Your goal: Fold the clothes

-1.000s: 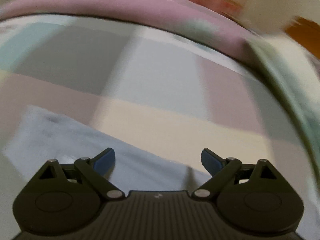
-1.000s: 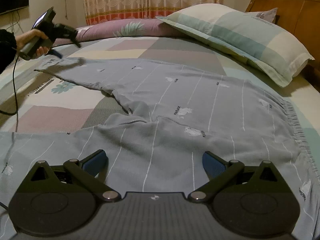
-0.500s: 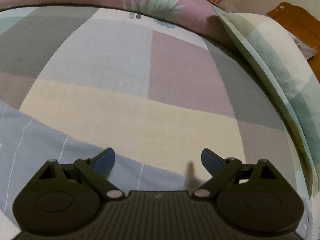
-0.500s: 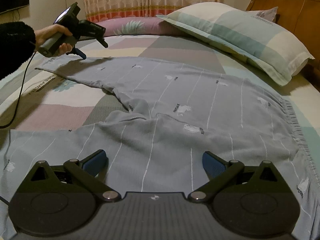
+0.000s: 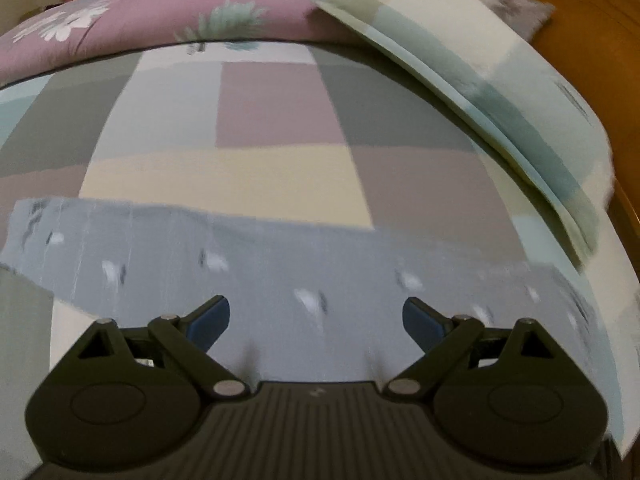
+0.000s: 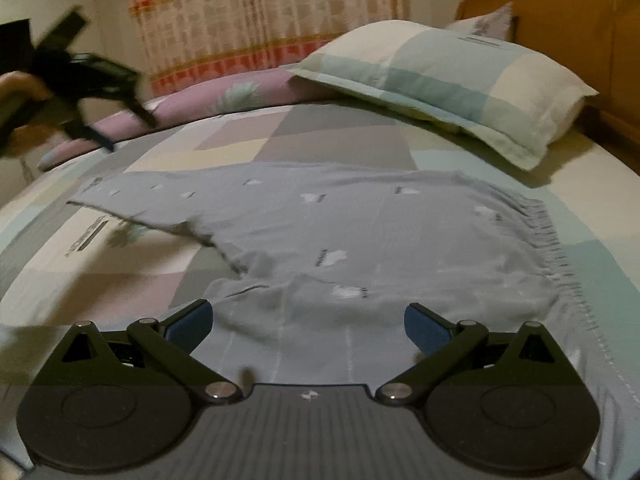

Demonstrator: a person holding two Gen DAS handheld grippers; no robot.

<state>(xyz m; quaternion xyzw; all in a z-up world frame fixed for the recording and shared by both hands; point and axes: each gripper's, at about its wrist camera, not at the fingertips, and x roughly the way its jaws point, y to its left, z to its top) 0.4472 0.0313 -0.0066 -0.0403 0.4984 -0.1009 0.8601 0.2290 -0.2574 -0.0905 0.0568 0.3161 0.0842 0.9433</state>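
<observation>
A pair of grey-blue trousers (image 6: 360, 236) with thin white stripes lies spread on the bed, its elastic waistband (image 6: 552, 244) to the right and one leg reaching left. My right gripper (image 6: 308, 320) hovers open above the near part of the trousers, holding nothing. My left gripper (image 5: 316, 318) is open above the far leg (image 5: 280, 276), its blue pads (image 5: 210, 318) empty. In the right wrist view the left gripper (image 6: 120, 122) appears blurred at the far left, held in a hand (image 6: 20, 88) above the bed.
A patchwork bedsheet (image 5: 280, 108) covers the bed. A checked pillow (image 6: 448, 80) lies at the right by the wooden headboard (image 6: 600, 40). A purple floral bolster (image 5: 180, 16) runs along the far edge, with curtains (image 6: 260, 20) behind it.
The left gripper has risen off the trouser leg's end and swung toward the pillow. The right gripper has lifted and pulled back, so more of the trousers shows. Both stayed open.
</observation>
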